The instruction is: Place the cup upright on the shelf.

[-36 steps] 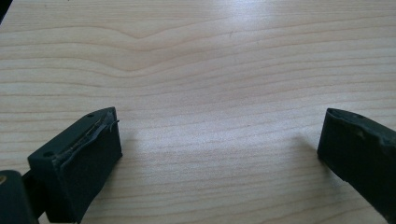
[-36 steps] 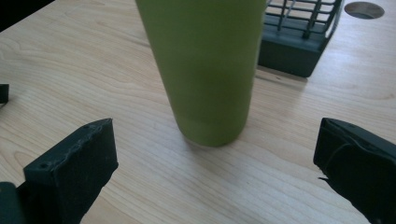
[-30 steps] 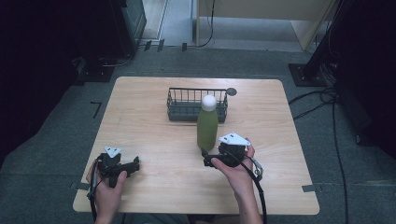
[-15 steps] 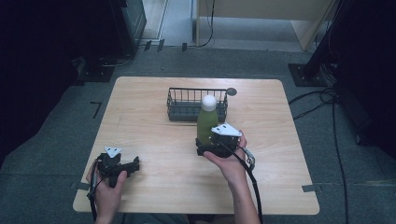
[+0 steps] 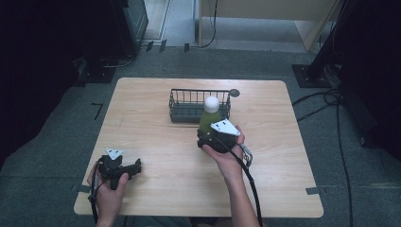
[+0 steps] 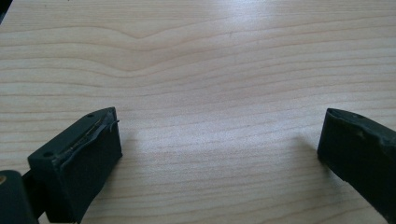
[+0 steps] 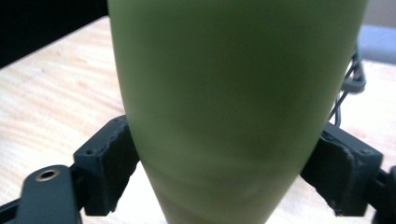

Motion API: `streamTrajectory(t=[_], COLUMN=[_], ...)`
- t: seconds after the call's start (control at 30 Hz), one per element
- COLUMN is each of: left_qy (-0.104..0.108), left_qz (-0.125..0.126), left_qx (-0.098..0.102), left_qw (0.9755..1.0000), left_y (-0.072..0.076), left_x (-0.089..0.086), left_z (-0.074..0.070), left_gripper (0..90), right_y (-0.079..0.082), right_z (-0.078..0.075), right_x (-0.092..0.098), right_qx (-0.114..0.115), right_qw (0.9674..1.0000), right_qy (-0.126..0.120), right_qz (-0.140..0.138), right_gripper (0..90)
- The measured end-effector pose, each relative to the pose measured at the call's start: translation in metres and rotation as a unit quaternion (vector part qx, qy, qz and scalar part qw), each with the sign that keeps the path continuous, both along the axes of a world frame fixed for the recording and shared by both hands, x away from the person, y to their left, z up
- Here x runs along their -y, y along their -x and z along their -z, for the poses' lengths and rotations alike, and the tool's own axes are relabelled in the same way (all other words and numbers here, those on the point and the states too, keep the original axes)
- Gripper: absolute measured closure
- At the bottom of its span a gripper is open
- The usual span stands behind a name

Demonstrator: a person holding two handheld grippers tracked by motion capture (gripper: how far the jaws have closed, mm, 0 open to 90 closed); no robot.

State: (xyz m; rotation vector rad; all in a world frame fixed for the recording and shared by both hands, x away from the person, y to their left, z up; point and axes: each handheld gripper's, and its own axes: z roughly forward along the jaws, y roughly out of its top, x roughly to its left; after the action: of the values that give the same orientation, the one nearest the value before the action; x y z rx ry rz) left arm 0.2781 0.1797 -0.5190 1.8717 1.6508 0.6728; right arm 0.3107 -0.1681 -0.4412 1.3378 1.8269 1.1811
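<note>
A green bottle (image 5: 208,119) with a white cap (image 5: 211,102) stands upright on the wooden table (image 5: 156,137), just in front of a black wire basket (image 5: 188,115). My right gripper (image 5: 207,136) has just been closing its jaws on the bottle's lower body. In the right gripper view both pads press the sides of the green bottle (image 7: 224,93), with my right gripper (image 7: 219,172) around its narrowing base. My left gripper (image 5: 135,166) rests at the front left of the table. In the left gripper view, my left gripper (image 6: 219,154) has its jaws wide apart over bare wood.
The wire basket looks empty from above. A small dark round disc (image 5: 234,92) lies by its right far corner. Dark equipment and cables stand on the floor around the table.
My right gripper has moved left up to the bottle and its jaws have come in around it. The bottle still stands in the same spot. The left hand has not moved.
</note>
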Motion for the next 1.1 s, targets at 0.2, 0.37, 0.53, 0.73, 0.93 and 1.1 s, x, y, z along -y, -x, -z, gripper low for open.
streamTrajectory(t=[0.2,0.37,0.53,0.73,0.93,1.1], left_qy=[0.0,0.0,0.0,0.0,0.0,0.0], left_qz=[0.0,0.0,0.0,0.0,0.0,0.0], left_qx=[0.0,0.0,0.0,0.0,0.0,0.0], left_qw=[1.0,1.0,1.0,1.0,1.0,1.0], left_y=[0.0,0.0,0.0,0.0,0.0,-0.001], left_x=[0.0,0.0,0.0,0.0,0.0,0.0], left_z=[0.0,0.0,0.0,0.0,0.0,0.0], left_gripper=[0.0,0.0,0.0,0.0,0.0,0.0], right_y=[-0.003,-0.007,-0.012,-0.012,-0.011,-0.011], right_z=[-0.002,-0.003,-0.006,-0.008,-0.01,-0.018], right_x=[0.0,-0.001,-0.001,0.0,0.0,0.004], right_qx=[0.003,-0.005,-0.009,-0.013,-0.016,-0.015], right_qw=[1.0,1.0,0.9999,0.9999,0.9997,0.9997], right_qy=[0.001,-0.005,-0.011,-0.003,0.002,-0.001], right_qz=[-0.001,-0.002,0.0,-0.009,-0.016,-0.019], right_gripper=[19.4,17.0,19.3,20.4,20.5,20.5])
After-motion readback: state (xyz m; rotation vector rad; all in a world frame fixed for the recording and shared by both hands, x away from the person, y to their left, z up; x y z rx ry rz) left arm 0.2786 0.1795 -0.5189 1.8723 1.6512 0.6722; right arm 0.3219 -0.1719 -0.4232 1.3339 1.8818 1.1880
